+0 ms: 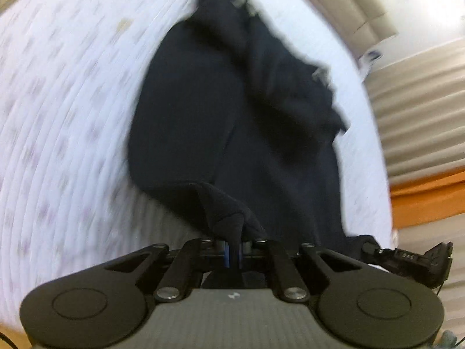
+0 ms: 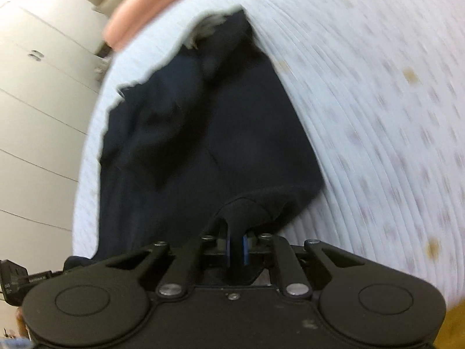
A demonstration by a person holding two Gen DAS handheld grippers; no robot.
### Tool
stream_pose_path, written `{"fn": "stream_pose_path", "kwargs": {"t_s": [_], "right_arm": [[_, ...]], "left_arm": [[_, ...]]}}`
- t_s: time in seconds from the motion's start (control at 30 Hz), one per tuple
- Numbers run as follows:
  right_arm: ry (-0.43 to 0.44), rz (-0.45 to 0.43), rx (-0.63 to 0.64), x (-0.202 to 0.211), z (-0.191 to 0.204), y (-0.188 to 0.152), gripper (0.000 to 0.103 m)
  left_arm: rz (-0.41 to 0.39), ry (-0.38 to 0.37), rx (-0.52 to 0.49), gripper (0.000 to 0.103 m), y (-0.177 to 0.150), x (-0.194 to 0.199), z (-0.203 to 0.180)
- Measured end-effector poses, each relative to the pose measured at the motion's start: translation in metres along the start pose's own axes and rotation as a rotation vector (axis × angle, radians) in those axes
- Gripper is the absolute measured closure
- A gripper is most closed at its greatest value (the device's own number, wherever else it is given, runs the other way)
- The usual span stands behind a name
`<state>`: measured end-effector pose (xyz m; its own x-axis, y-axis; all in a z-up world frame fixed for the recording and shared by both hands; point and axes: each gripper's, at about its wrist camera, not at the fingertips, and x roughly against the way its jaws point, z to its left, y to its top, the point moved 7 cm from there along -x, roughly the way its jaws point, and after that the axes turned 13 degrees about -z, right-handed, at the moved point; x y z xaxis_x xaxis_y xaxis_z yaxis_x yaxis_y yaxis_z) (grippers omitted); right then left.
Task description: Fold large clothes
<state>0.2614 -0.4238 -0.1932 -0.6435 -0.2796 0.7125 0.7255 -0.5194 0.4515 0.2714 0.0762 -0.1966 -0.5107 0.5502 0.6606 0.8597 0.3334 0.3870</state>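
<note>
A bed with a white, faintly patterned sheet [image 1: 64, 110] fills both views, blurred; pale cabinet doors [image 2: 32, 133] stand beyond one edge and a pink roll, perhaps a pillow [image 2: 142, 8], lies at the far end. A dark navy garment [image 1: 232, 110] sprawls along that edge of the bed. The left tool [image 1: 232, 250] and the right tool [image 2: 237, 247] are each clamped tight on a pinch of its near hem.

We see left gripper [image 1: 234, 251]: black linkage arms, silver screws, blue pads, grey ribbed body | right gripper [image 2: 237, 247]: same, black body
</note>
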Motion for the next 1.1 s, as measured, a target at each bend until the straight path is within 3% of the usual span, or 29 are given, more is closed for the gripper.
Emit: {"fn": "stream_pose_path", "kwargs": {"t_s": [0.17,0.33,0.4,0.43,0.47,0.57,0.6,0.63,0.7,0.8,0.87,1.03,1.1], "right_arm": [[0.036,-0.167,0.020,-0.028,0.012,0.087,0.093],[0.088,-0.282,0.056,-0.090,0.029,0.171,0.094],[0.089,-0.309,0.079,-0.116,0.038,0.194,0.092],[0.086,-0.294,0.092,-0.134,0.041,0.201,0.092],[0.066,-0.274,0.108,-0.151,0.042,0.204,0.078],[-0.014,-0.242,0.155,-0.171,0.034,0.211,0.038],[-0.021,-0.242,0.166,-0.171,0.030,0.211,0.028],[-0.035,-0.240,0.182,-0.170,0.024,0.209,0.025],[-0.062,-0.231,0.222,-0.172,0.013,0.206,0.025],[-0.050,-0.205,0.284,-0.173,0.011,0.201,0.025],[-0.041,-0.194,0.359,-0.181,0.017,0.202,0.025],[-0.048,-0.180,0.672,-0.208,0.051,0.198,0.024],[-0.018,-0.139,0.778,-0.224,0.067,0.192,0.023]], "left_arm": [[-0.205,-0.042,-0.078,0.097,0.080,-0.015,-0.043],[-0.432,-0.010,-0.061,0.097,0.167,-0.051,-0.055],[-0.495,0.048,-0.100,0.096,0.197,-0.076,-0.062],[-0.515,0.076,-0.096,0.090,0.206,-0.087,-0.063],[-0.529,0.108,-0.083,0.086,0.217,-0.098,-0.060],[-0.496,0.191,-0.067,0.067,0.224,-0.128,-0.052],[-0.488,0.211,-0.065,0.060,0.223,-0.129,-0.046],[-0.479,0.234,-0.063,0.055,0.219,-0.127,-0.037],[-0.463,0.277,-0.040,0.054,0.215,-0.125,-0.022],[-0.466,0.251,0.041,0.055,0.211,-0.111,0.004],[-0.478,0.257,0.034,0.055,0.214,-0.109,0.009],[-0.413,0.335,-0.202,0.055,0.228,-0.135,-0.006],[-0.358,0.299,-0.286,0.055,0.233,-0.151,-0.014]]}}
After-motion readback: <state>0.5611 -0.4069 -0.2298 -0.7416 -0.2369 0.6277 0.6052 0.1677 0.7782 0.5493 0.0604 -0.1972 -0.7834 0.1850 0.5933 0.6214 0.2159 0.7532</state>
